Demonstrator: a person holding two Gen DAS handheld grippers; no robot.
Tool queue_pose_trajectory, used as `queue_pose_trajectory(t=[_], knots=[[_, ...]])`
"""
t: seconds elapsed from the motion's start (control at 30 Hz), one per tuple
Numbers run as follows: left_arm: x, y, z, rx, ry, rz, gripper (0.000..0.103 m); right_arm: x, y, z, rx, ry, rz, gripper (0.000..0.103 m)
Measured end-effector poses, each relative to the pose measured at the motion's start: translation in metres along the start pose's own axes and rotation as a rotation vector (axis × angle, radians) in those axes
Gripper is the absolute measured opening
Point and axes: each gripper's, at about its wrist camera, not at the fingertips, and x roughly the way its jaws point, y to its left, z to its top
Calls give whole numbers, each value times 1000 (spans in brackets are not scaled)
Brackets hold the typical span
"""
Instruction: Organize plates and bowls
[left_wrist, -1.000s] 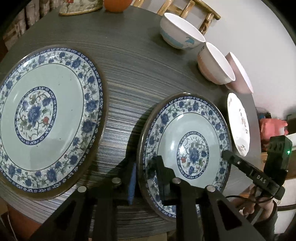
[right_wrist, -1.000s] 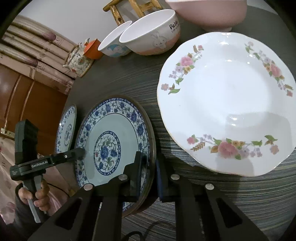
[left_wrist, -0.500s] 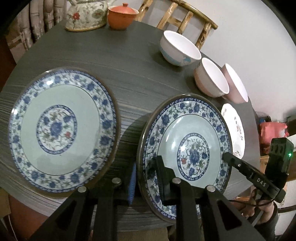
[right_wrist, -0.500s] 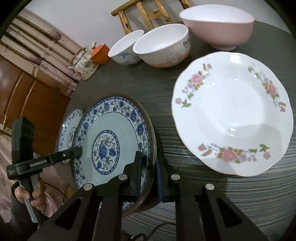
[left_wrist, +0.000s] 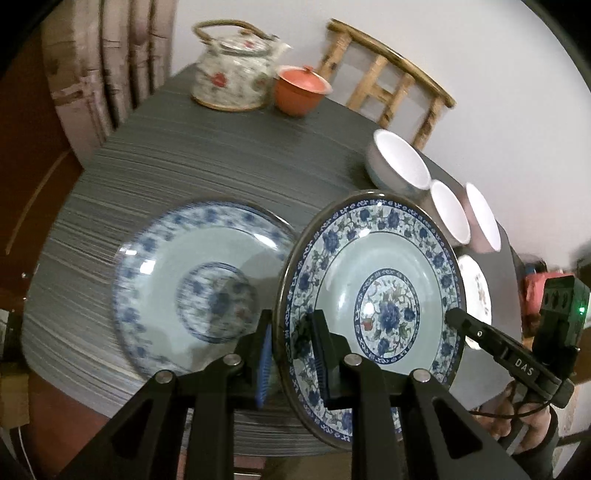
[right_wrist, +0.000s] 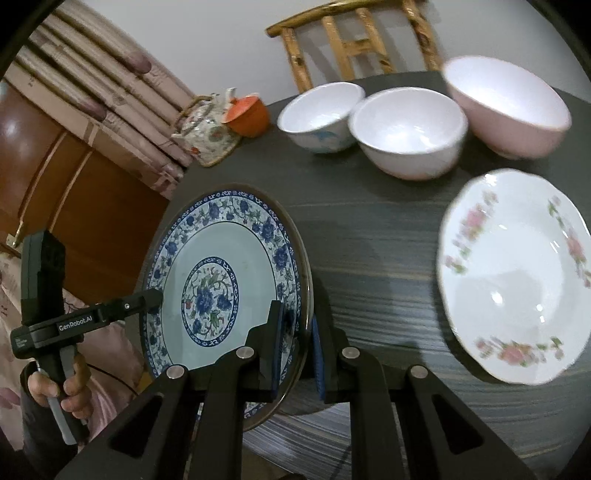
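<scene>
A blue-and-white flowered plate (left_wrist: 373, 306) (right_wrist: 221, 280) hangs tilted above the dark round table (left_wrist: 229, 177), held from both sides. My left gripper (left_wrist: 291, 325) is shut on its left rim, which runs between the pads. At the opposite rim my right gripper (right_wrist: 297, 321) is shut on the same plate. A matching blue-and-white plate (left_wrist: 184, 295) lies flat on the table, and the held plate's edge overlaps it in the left wrist view. Three bowls stand in a row at the back: white with blue (right_wrist: 317, 114), white with pink (right_wrist: 406, 129), and pink (right_wrist: 506, 110).
A white plate with pink flowers (right_wrist: 517, 277) lies on the right of the table. A flowered teapot (left_wrist: 236, 74) and an orange lidded cup (left_wrist: 301, 88) stand at the far edge. A bamboo chair (left_wrist: 388, 81) is behind the table. A hand (right_wrist: 74, 384) grips each handle.
Both grippers have risen and drawn back with the plate, lifting it off the table. It has shifted towards the other blue plate and now overlaps it in the left wrist view.
</scene>
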Motion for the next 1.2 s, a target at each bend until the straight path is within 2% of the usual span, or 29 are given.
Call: queue_pose_trajectory(t=[0.27, 0.63, 0.93, 1.2], knots=[[-11, 59, 11, -64, -7, 43, 20, 37, 55, 14, -46, 41, 28, 14], [10, 112, 16, -126, 35, 49, 21, 95, 91, 21, -58, 128, 10, 15], [20, 127, 19, -128, 64, 60, 22, 120, 100, 26, -65, 166, -15, 15], [26, 128, 18, -123, 83, 71, 22, 125, 101, 22, -67, 178, -22, 16]])
